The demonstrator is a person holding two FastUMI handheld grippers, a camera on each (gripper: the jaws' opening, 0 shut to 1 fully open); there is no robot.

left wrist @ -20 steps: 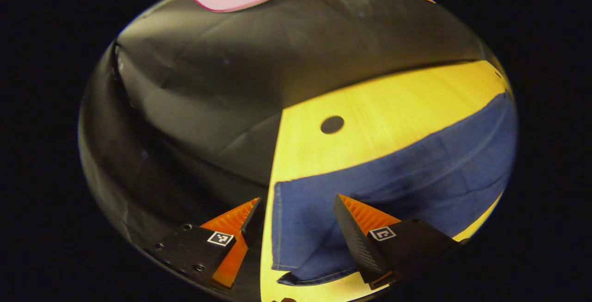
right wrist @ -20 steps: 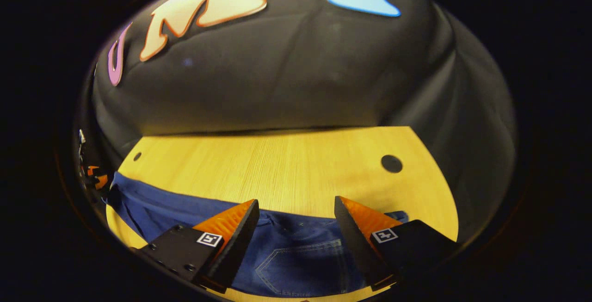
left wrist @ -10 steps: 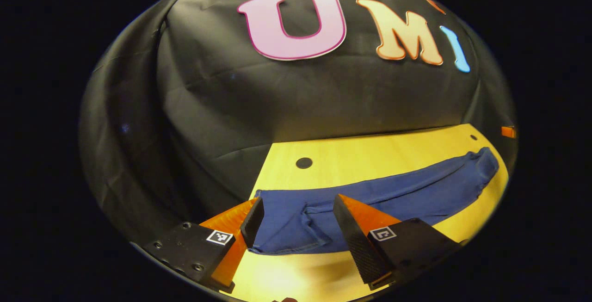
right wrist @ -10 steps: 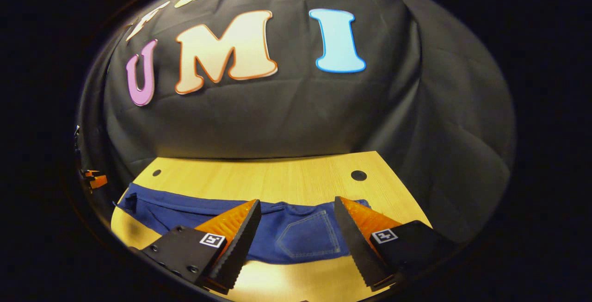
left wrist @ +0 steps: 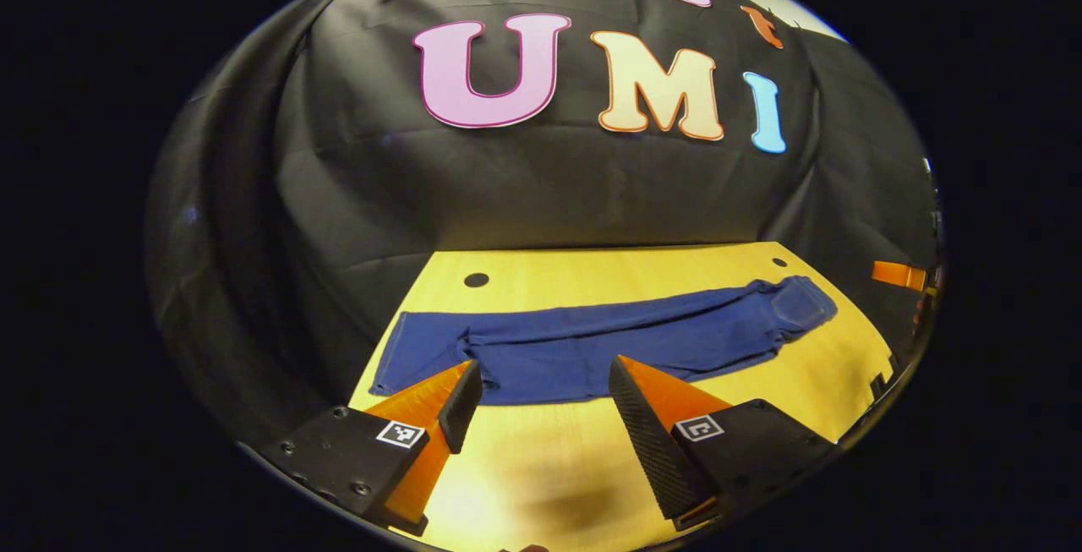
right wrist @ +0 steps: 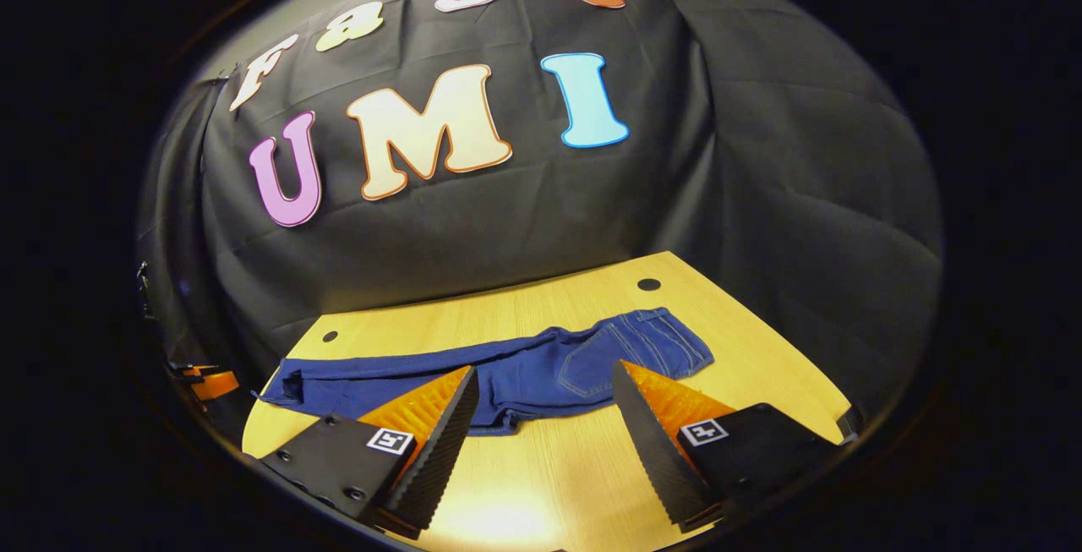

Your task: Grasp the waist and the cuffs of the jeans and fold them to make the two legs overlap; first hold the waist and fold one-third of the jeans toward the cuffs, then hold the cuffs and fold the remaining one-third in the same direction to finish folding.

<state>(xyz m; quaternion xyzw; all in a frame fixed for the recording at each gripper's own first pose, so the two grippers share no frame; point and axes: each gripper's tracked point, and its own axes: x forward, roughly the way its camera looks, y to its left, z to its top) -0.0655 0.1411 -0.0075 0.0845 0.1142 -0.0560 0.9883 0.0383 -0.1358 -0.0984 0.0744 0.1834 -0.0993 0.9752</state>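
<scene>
In the left gripper view, the left gripper (left wrist: 541,379) hangs above the wooden table (left wrist: 541,484) with its fingers spread wide and nothing between them. The jeans (left wrist: 592,345) lie flat just beyond the fingertips, cuffs past the left finger, waist far off past the right one.

In the right gripper view, the right gripper (right wrist: 545,383) is likewise spread and empty. The jeans (right wrist: 507,370) lie beyond the fingertips, with the waist (right wrist: 651,341) above the right finger and the legs trailing past the left.

wall: black cloth (right wrist: 761,197), creased | table (right wrist: 761,383): light wood — two round holes | light: warm
</scene>
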